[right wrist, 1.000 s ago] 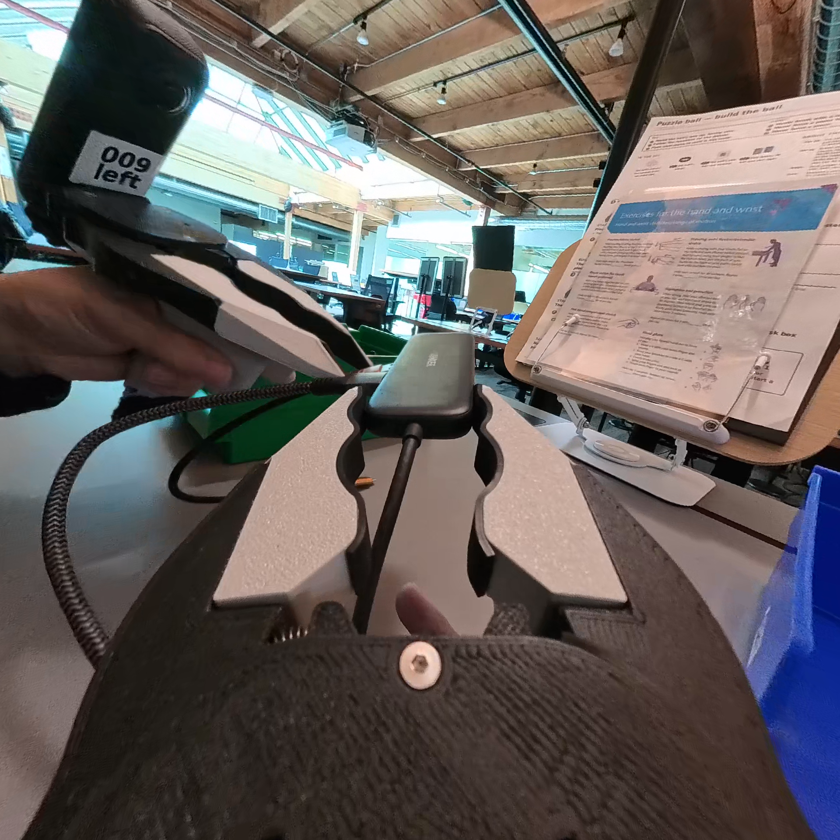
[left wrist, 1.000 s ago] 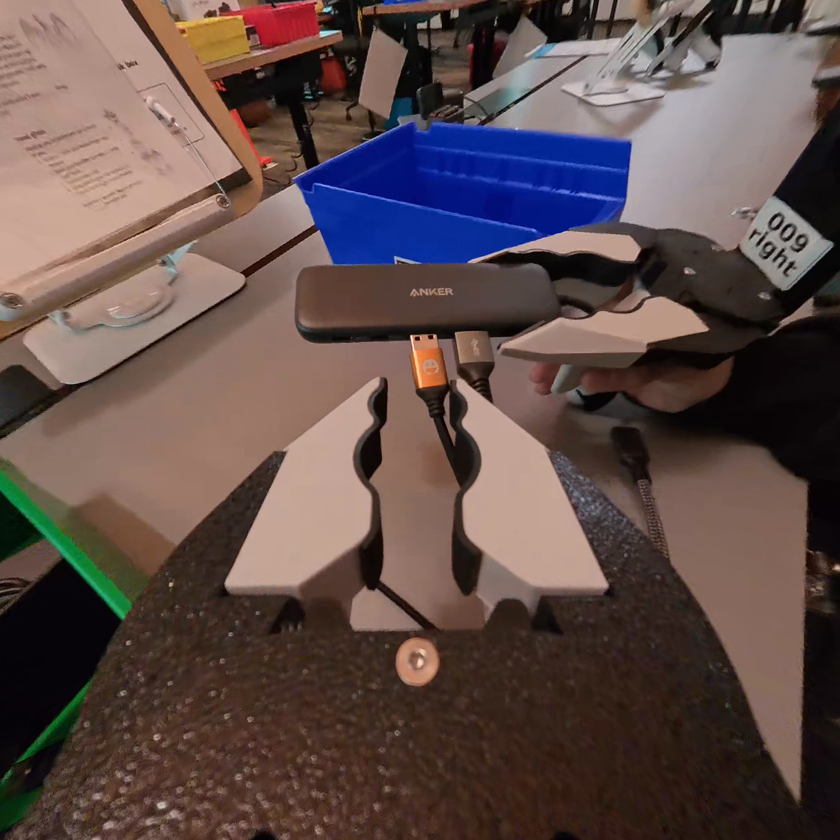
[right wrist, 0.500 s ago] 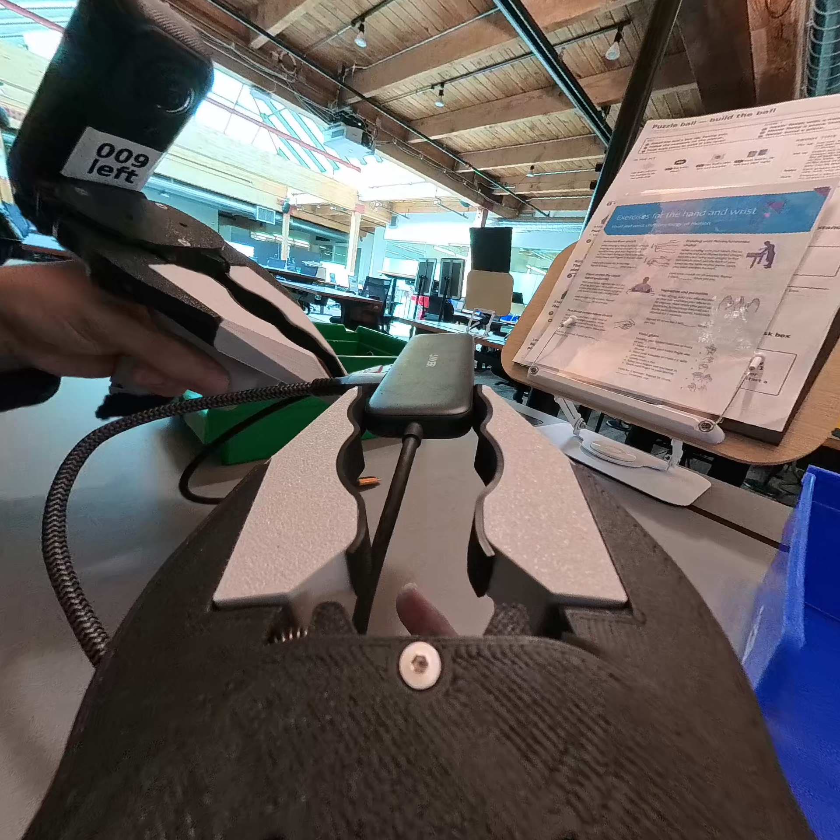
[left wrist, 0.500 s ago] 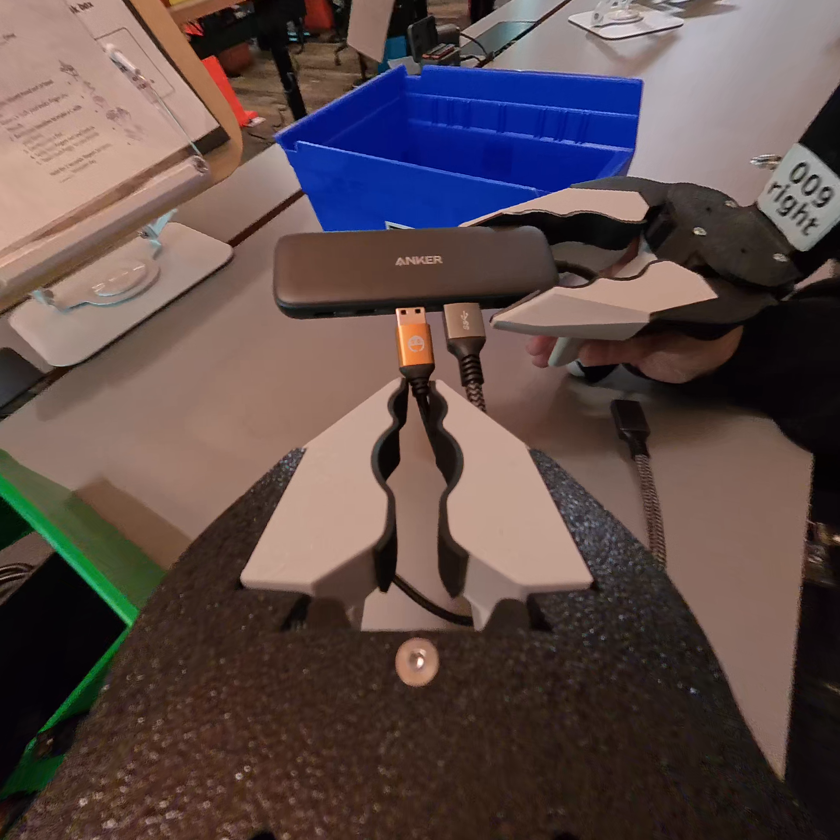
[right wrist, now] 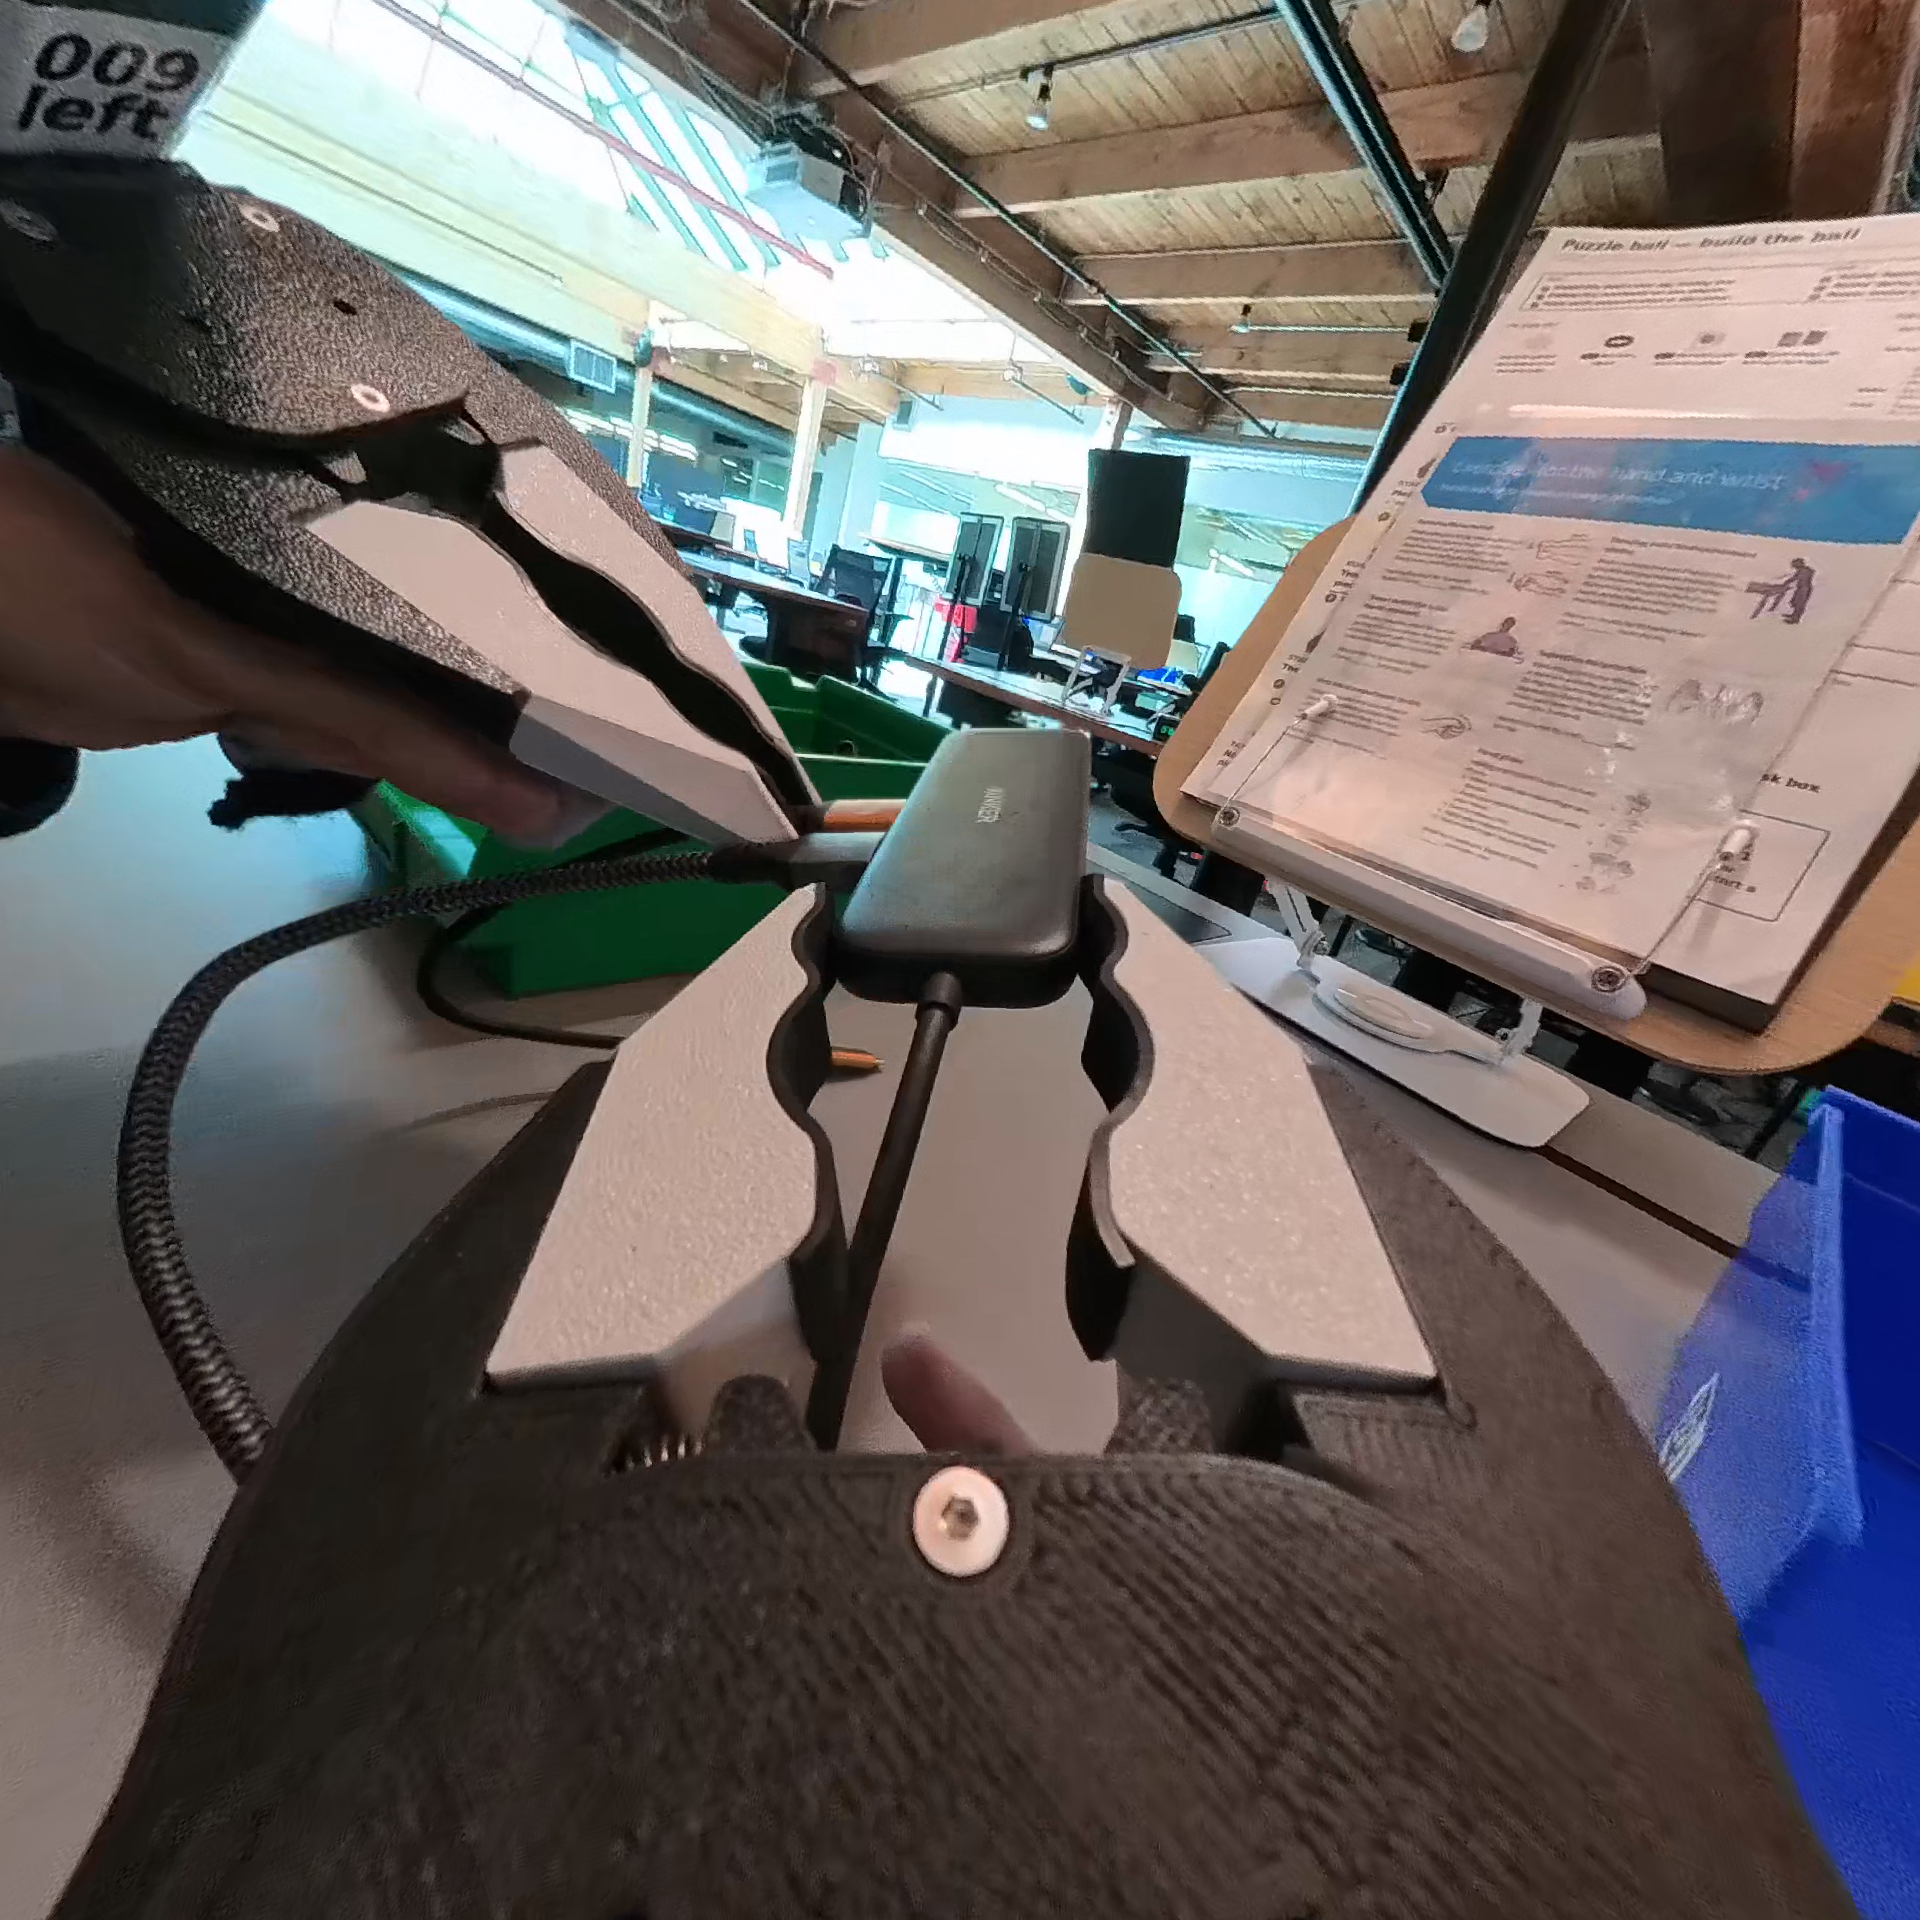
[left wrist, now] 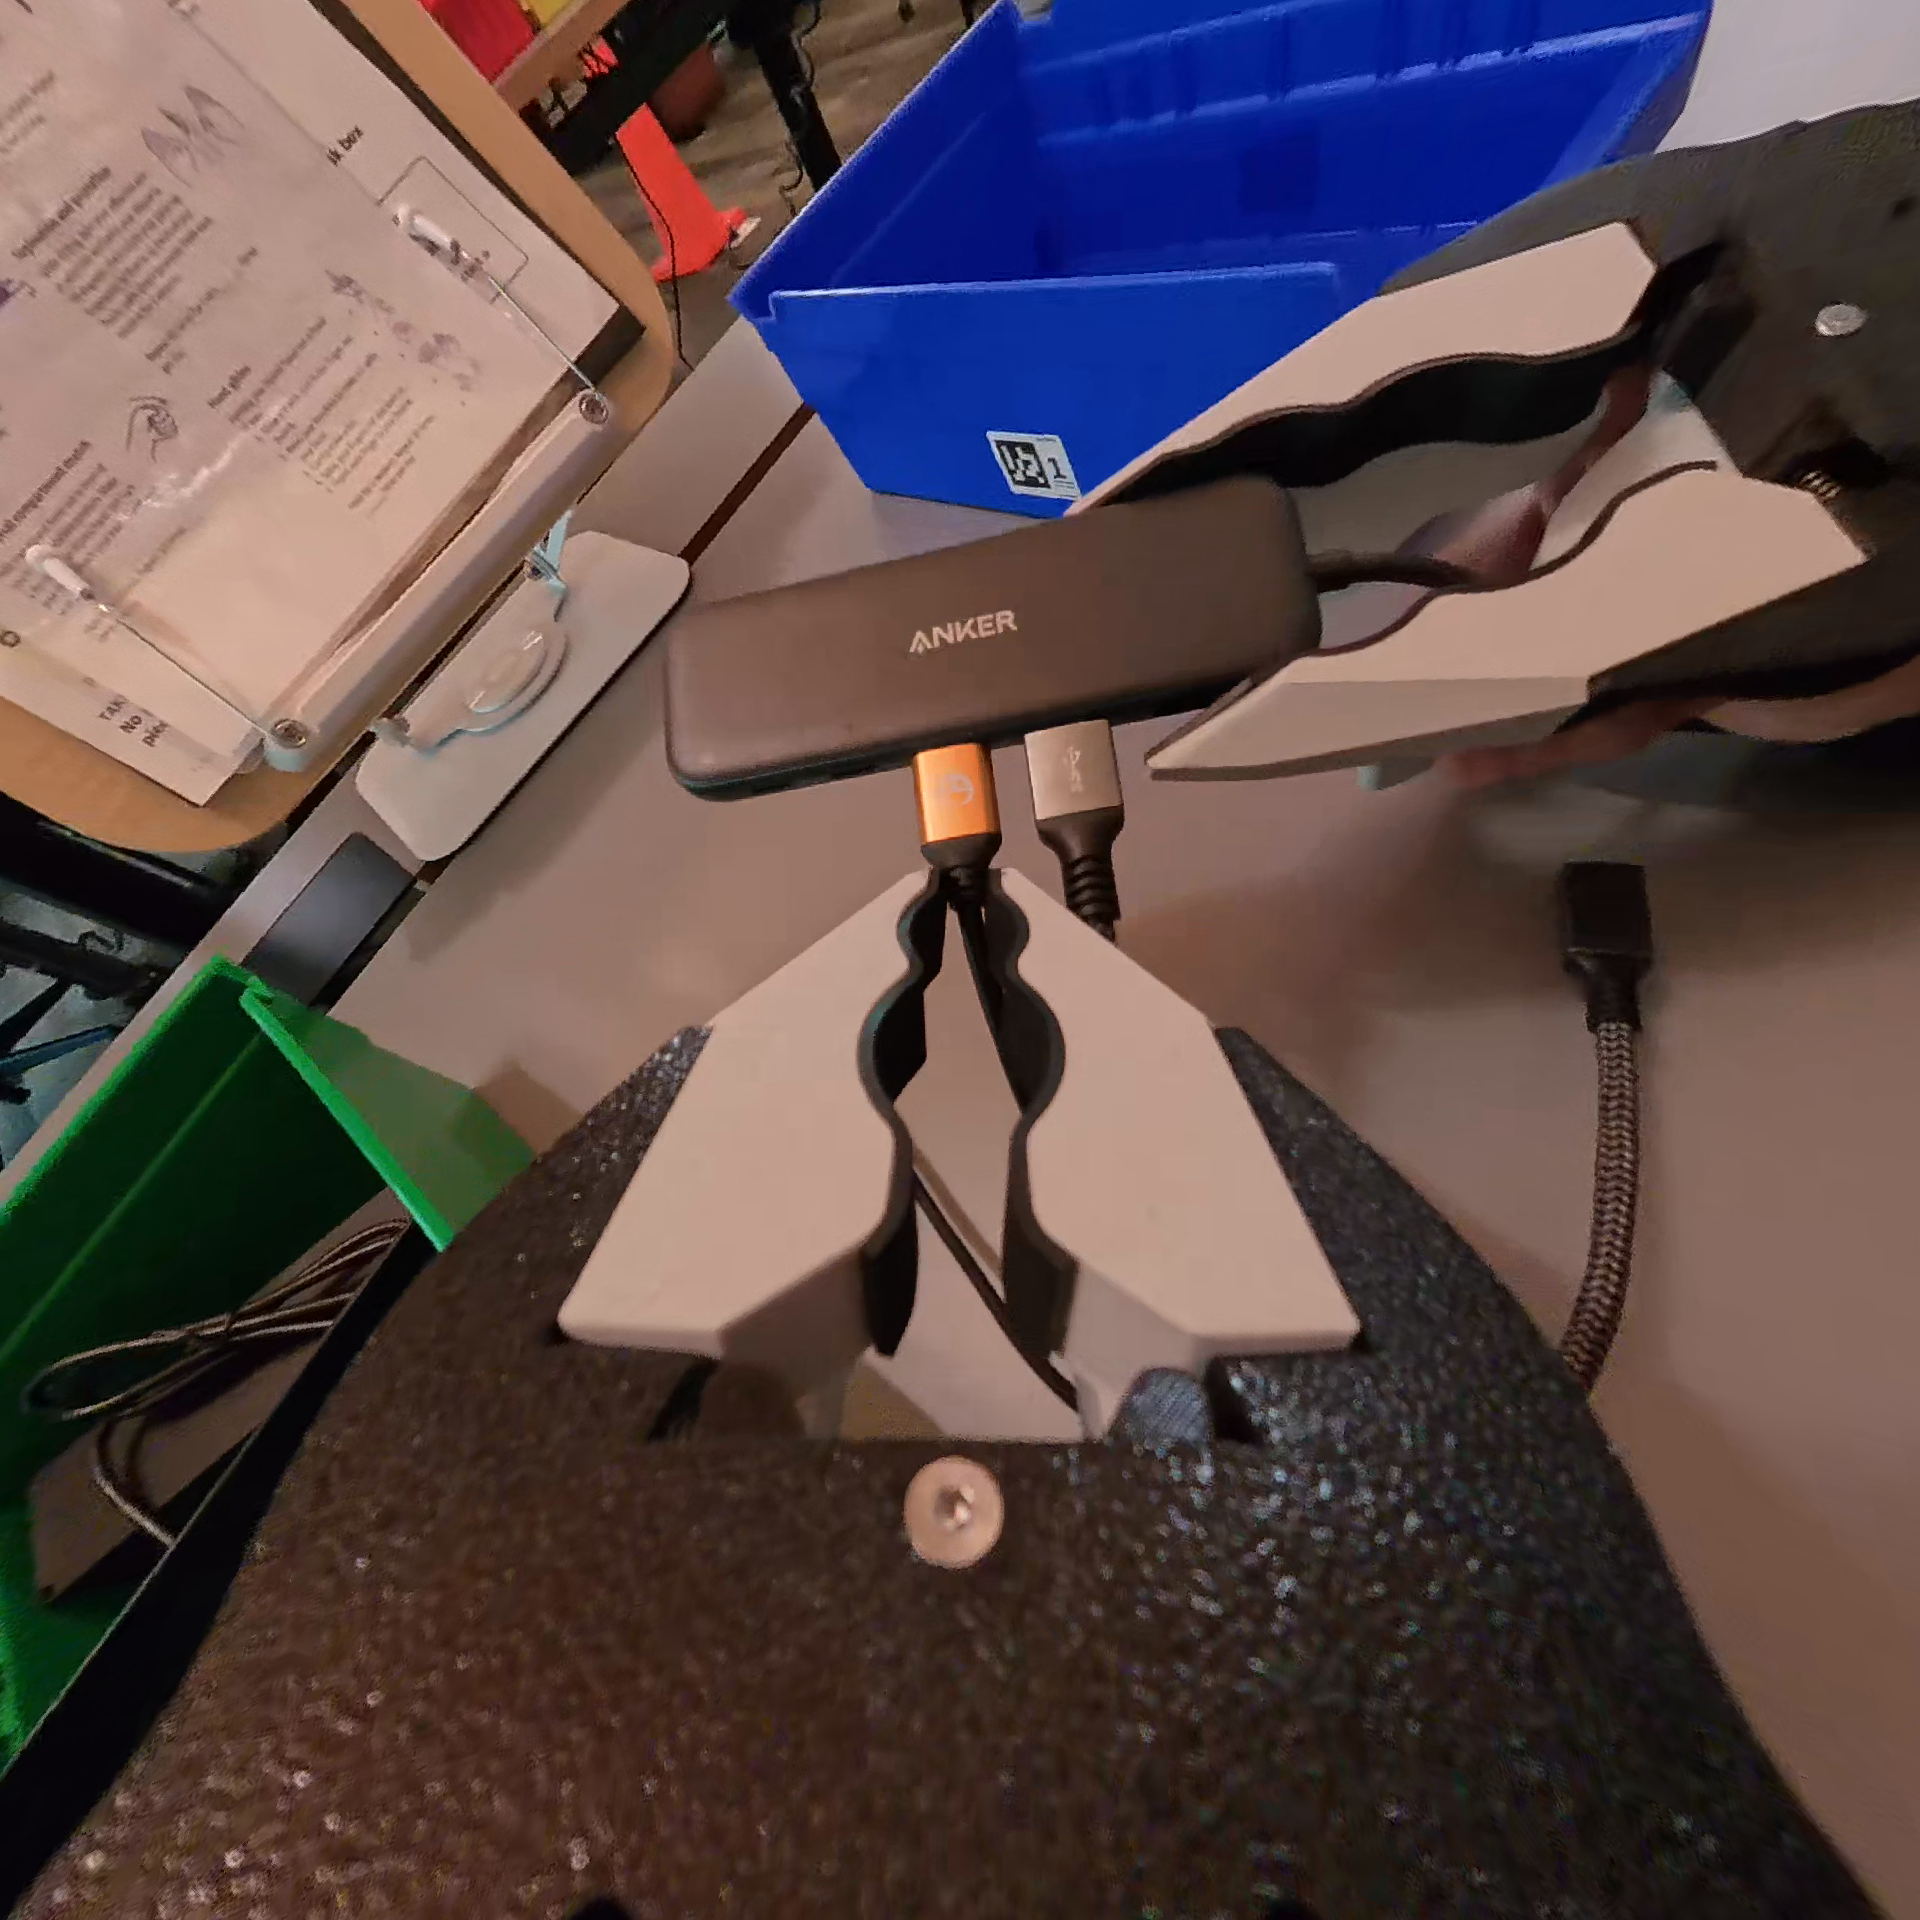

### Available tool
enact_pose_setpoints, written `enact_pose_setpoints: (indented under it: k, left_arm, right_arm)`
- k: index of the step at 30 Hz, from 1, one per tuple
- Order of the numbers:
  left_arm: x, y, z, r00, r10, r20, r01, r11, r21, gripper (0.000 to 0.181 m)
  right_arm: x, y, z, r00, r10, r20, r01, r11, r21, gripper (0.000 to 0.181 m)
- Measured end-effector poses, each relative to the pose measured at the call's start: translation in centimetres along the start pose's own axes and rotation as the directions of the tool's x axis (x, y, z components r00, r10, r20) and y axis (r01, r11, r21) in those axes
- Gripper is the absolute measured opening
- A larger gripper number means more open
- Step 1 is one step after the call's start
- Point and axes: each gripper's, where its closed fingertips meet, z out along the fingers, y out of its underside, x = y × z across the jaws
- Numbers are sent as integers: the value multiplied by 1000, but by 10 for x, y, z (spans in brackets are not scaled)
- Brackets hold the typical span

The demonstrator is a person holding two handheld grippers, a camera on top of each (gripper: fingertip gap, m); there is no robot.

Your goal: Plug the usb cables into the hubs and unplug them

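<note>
While the right gripper (right wrist: 961,925) is clamping the near end of the dark grey USB hub (left wrist: 987,644), the hub is hanging in the air above the grey table (left wrist: 1351,987), long side roughly level in the left wrist view. Hub's own black lead (right wrist: 894,1164) is running back between the right fingers (right wrist: 675,1143).

Left gripper (left wrist: 961,894) is pinching the black cable (left wrist: 982,997) just behind the orange USB plug (left wrist: 954,795), fingertips almost touching each other around it. Orange plug is sitting in a port on the hub's side edge, no metal tip showing. Grey USB plug (left wrist: 1070,774) with a braided cable (right wrist: 312,935) is sitting in the port right beside it, toward the right gripper.

A loose black connector (left wrist: 1605,920) on another braided lead is lying on the table, well apart from the hub.

Blue bin (left wrist: 1195,239) is standing behind the hub. Green bin (left wrist: 208,1143) is sitting at the left gripper's side with dark cables inside. A document stand (right wrist: 1558,644) holding printed sheets is standing at the table's far edge, beside the blue bin.

A bare fingertip (right wrist: 935,1392) is showing at the base of the right gripper's fingers.
</note>
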Motion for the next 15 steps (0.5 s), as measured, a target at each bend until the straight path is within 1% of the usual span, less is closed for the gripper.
enact_pose_setpoints:
  k: [1,3,5,7,9,10,11,13,15]
  left_arm:
    - [0,-2,0,1000,0,-8,0,1000,22,5]
    - [0,-12,-2,999,-43,-32,46,994,100,5]
    - [1,-16,-4,995,-71,-62,79,989,124,6]
    - [-3,-24,-12,993,-93,-71,104,980,172,15]
    - [-13,-36,-26,986,-148,-75,162,958,236,26]
    - [-21,-41,-35,981,-182,-71,195,945,264,28]
    - [-30,-44,-45,975,-212,-61,221,931,292,30]
    - [-46,-47,-61,969,-243,-37,241,911,335,29]
    - [-58,-40,-70,964,-266,-12,255,906,339,29]
  right_arm:
    - [1,0,0,1000,9,1,-9,1000,5,46]
    - [4,-5,-3,1000,17,-9,-16,999,37,46]
    - [6,-10,-3,1000,5,-16,-4,999,54,46]
    - [9,-14,-3,999,-21,-39,23,999,44,46]
    - [20,-18,-4,989,-102,-108,102,995,2,46]
    - [28,-23,-6,980,-146,-133,144,989,-25,46]
    - [36,-31,-10,970,-186,-157,181,982,-43,46]
    - [58,-60,-21,941,-243,-235,239,970,-46,45]
    - [86,-93,-36,910,-264,-320,265,963,-43,45]
